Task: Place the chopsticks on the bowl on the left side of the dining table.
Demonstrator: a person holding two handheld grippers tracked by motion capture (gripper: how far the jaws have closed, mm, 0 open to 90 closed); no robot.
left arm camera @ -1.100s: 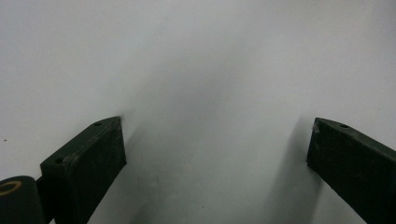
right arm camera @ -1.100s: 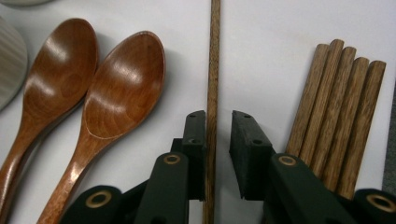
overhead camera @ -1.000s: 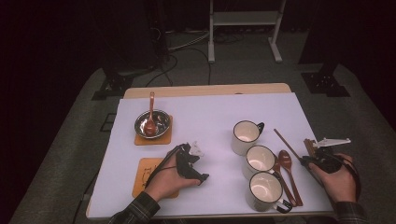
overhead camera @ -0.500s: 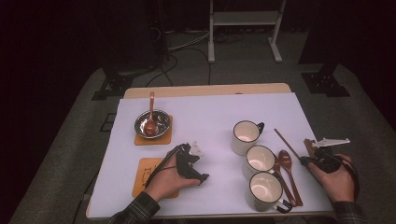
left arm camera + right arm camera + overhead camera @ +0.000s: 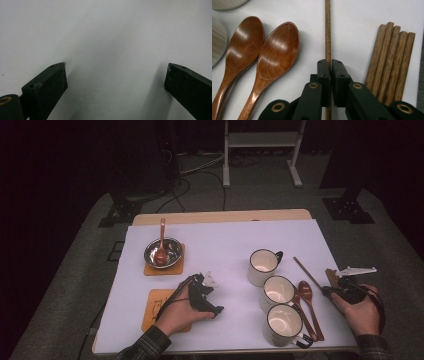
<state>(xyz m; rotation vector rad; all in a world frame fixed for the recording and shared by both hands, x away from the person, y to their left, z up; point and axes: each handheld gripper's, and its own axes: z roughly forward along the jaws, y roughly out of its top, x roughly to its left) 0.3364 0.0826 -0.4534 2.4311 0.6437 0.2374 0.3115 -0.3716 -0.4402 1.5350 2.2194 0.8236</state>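
Chopstick (image 5: 327, 32) sits pinched between the right gripper (image 5: 330, 65) jaws, which have just been closing on it. Two spoons (image 5: 262, 57) lie to their left, more sticks (image 5: 390, 62) to their right. Left gripper (image 5: 116, 80) jaws stand wide over the bare table (image 5: 105, 30).

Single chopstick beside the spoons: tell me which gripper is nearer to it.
Right. The right gripper is shut on the single chopstick; the left gripper rests across the three mugs, on bare table.

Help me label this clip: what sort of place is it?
Probably a dark lab or studio staged as a dining table: white table sheet, three mugs, wooden spoons, metal stand behind.
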